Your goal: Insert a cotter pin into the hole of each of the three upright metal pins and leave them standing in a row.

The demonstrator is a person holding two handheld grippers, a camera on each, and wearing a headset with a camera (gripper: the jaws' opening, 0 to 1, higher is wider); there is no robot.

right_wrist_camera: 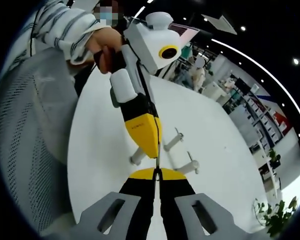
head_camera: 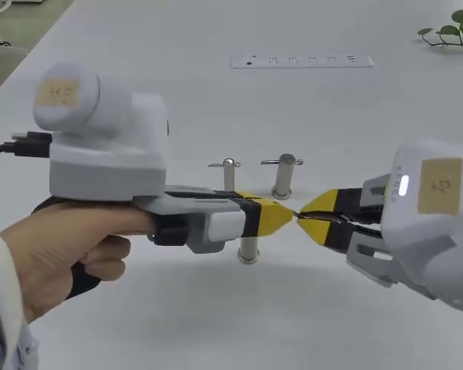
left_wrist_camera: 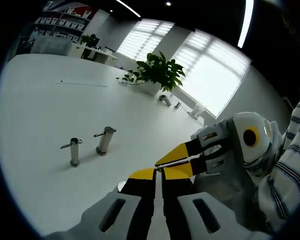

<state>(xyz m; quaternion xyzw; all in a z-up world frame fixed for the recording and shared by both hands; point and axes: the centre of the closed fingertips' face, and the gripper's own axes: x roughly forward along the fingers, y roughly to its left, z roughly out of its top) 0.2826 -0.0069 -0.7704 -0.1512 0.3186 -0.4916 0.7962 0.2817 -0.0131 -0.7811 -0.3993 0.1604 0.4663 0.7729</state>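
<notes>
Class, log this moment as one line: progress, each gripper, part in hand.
progress: two rear pins cottered; front pin top hidden | left gripper: shut | right gripper: shut on cotter pin, tips meeting

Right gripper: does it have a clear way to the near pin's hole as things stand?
Probably not yet. In the head view the left gripper has its jaws across the top of the near pin, hiding the hole, and the right gripper meets them tip to tip. The pin's base shows below them.
</notes>
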